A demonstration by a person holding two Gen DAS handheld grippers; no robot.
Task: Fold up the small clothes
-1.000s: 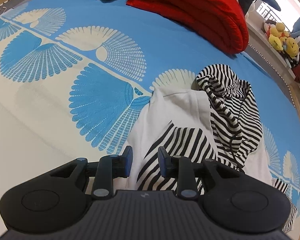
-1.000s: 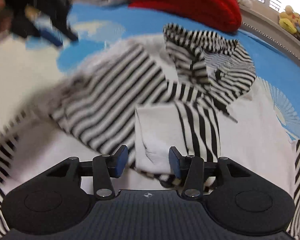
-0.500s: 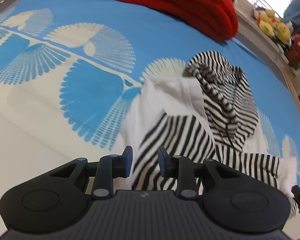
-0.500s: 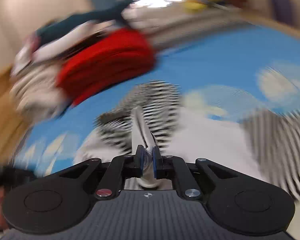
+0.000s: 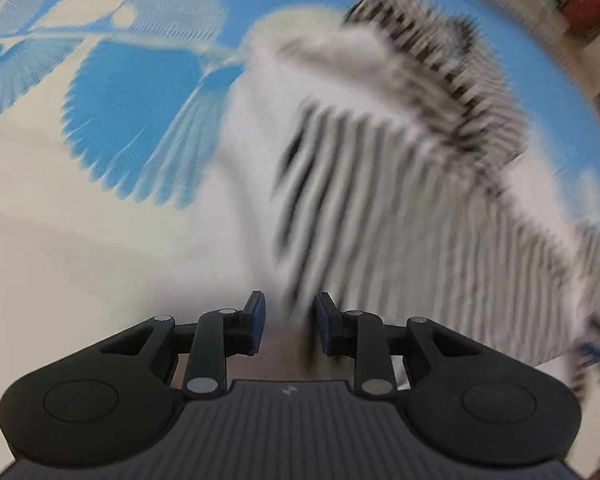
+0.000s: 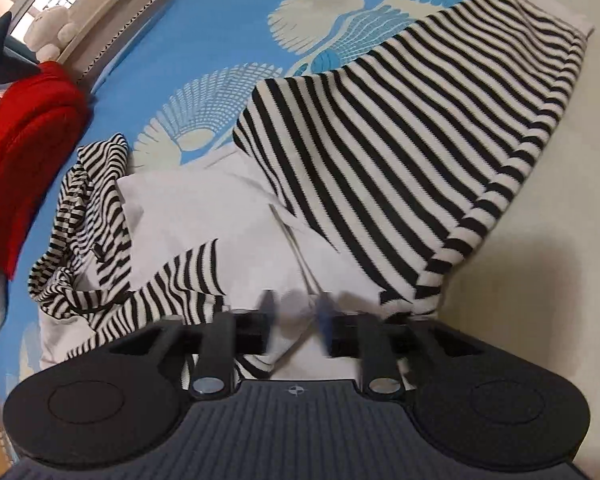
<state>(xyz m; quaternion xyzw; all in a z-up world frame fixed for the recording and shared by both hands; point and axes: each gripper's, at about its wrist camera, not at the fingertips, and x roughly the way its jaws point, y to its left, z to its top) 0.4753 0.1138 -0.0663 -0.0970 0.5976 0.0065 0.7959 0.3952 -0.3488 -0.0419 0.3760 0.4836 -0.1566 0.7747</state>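
A small white hoodie with black-and-white striped sleeves and hood (image 6: 228, 224) lies on the blue patterned bedspread (image 6: 204, 28). One striped sleeve (image 6: 412, 144) is spread out to the right; the striped hood (image 6: 84, 184) lies at the left. My right gripper (image 6: 294, 312) is open, its blurred fingers over the white fabric at the near edge. In the left wrist view the hoodie (image 5: 380, 184) is blurred. My left gripper (image 5: 289, 326) is open, fingers apart just above the garment's near edge.
A folded red blanket (image 6: 24, 152) lies at the left of the right wrist view. Plush toys (image 6: 52, 36) sit on the ledge by the window. Cream bedspread (image 5: 60, 240) stretches left of the hoodie.
My right gripper was shut on white fabric half a second ago; now it is open and the striped sleeve lies spread out. My left gripper has moved closer to the hoodie.
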